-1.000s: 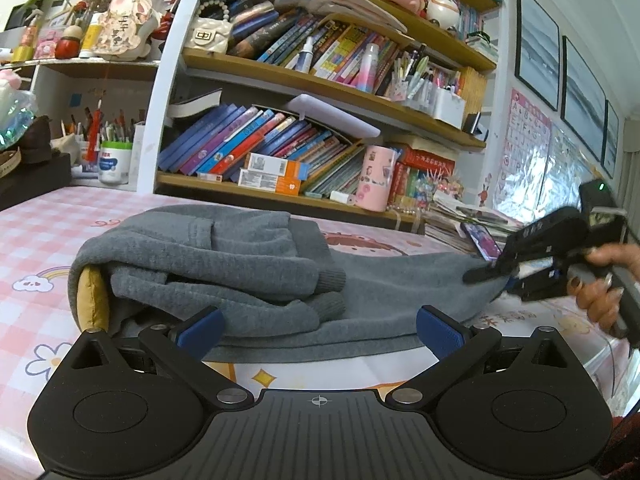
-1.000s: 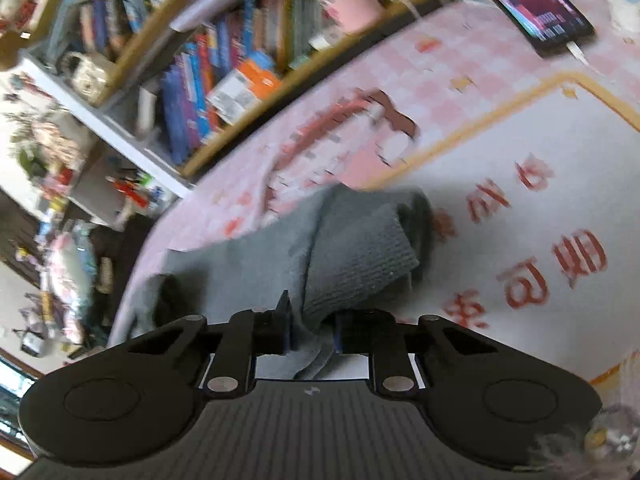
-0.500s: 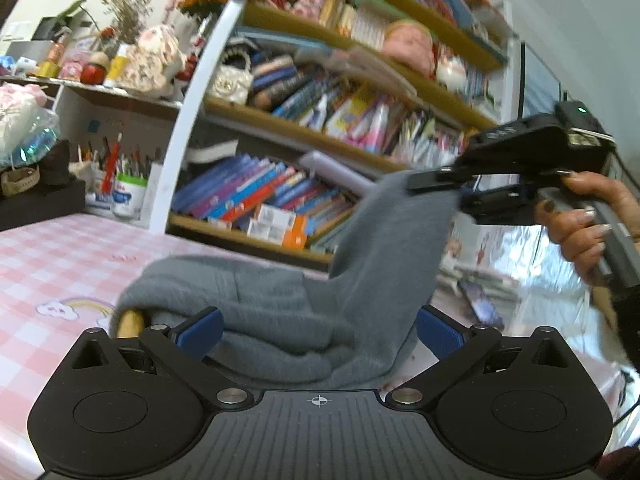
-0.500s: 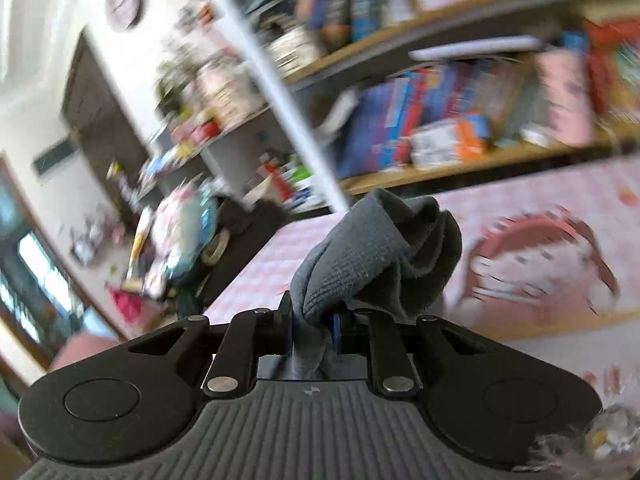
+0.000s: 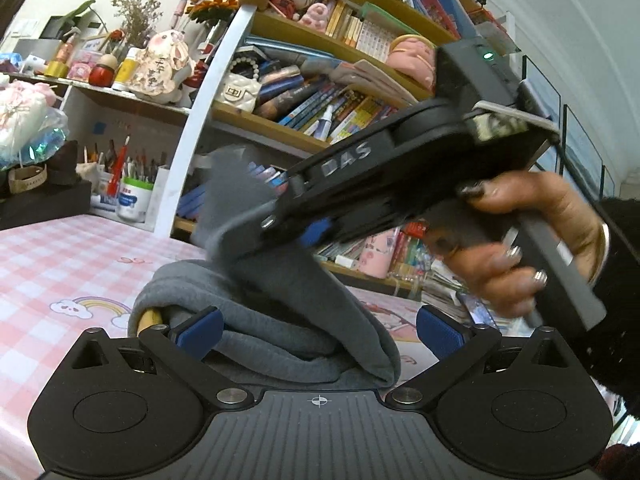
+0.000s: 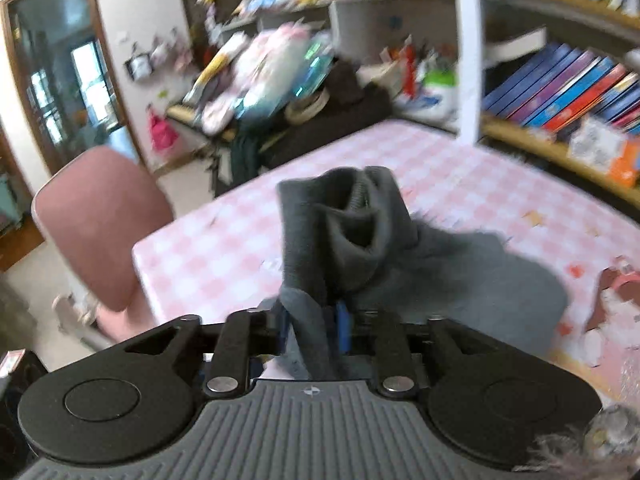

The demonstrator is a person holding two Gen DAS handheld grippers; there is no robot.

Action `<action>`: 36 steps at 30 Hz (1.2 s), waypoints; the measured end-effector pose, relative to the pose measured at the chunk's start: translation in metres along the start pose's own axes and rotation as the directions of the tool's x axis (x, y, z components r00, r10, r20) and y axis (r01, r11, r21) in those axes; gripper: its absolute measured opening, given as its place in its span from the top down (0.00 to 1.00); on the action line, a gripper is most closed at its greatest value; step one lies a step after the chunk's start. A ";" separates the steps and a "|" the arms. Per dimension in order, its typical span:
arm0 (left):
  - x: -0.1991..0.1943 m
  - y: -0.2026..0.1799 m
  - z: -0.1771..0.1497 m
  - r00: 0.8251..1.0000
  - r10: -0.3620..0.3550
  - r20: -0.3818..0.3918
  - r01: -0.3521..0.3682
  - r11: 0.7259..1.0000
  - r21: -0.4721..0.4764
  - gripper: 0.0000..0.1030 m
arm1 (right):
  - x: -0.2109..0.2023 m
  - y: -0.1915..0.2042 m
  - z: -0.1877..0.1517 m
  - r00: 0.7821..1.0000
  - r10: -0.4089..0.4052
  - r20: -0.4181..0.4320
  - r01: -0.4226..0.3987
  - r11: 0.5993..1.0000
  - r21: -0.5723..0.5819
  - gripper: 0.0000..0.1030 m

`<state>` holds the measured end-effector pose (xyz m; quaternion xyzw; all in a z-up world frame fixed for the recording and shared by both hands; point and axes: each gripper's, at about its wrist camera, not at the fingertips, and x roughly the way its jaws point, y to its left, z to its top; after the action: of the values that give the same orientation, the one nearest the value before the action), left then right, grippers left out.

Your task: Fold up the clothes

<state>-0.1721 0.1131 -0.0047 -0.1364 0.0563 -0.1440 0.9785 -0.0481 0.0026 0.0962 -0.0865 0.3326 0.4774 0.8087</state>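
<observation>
The soft grey knitted garment (image 5: pixel 280 320) lay bunched in thick folds on the pink-and-white checked tablecloth (image 5: pixel 60 264), with one end lifted up and carried over the pile. A yellow patch (image 5: pixel 147 320) showed at the left end of the bundle, though what it was could not be told.

The right gripper (image 6: pixel 312 320) had its blue-padded fingers (image 6: pixel 343 330) closed tight on a gathered wad of that lifted end, the cloth standing up in a crumpled hood before the camera. In the left wrist view the same tool, held in the person's right hand (image 5: pixel 520 240), hung above and across the pile. The left gripper (image 5: pixel 318 330) sat low at the near edge of the bundle, its blue pads (image 5: pixel 200 330) spread wide on either side of the cloth and gripping nothing.

The step in hand looked like laying the raised end over to finish a fold. To do it well, the right gripper would need to carry the end fully across before lowering, so the flap lands flat rather than rolled. The open left gripper could steady the lower layers, since knit this thick would likely drag and slip. Release should come only once the cloth rests on the pile.

Behind stood a crowded wooden bookshelf (image 5: pixel 320 120), and a pink chair (image 6: pixel 100 216) stood beside the table.
</observation>
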 end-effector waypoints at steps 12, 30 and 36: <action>0.005 0.009 0.017 0.997 0.075 0.025 -0.075 0.997 0.001 0.00 | -0.076 -0.045 -0.042 0.963 -0.027 0.268 -0.011 0.990 0.138 0.21; 0.049 0.022 0.068 0.941 0.340 0.011 -0.337 0.928 0.157 0.00 | -0.060 -0.114 -0.129 0.979 -0.112 0.168 0.014 0.867 0.499 0.15; 0.074 0.043 0.067 0.932 0.334 -0.139 -0.311 0.936 0.164 0.13 | -0.060 -0.119 -0.132 0.980 -0.114 0.165 0.013 0.858 0.514 0.15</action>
<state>-0.0798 0.1474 0.0417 -0.0443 0.1484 0.0043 0.9879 -0.0288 -0.1635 0.0116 0.1657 0.3656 0.3513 0.8458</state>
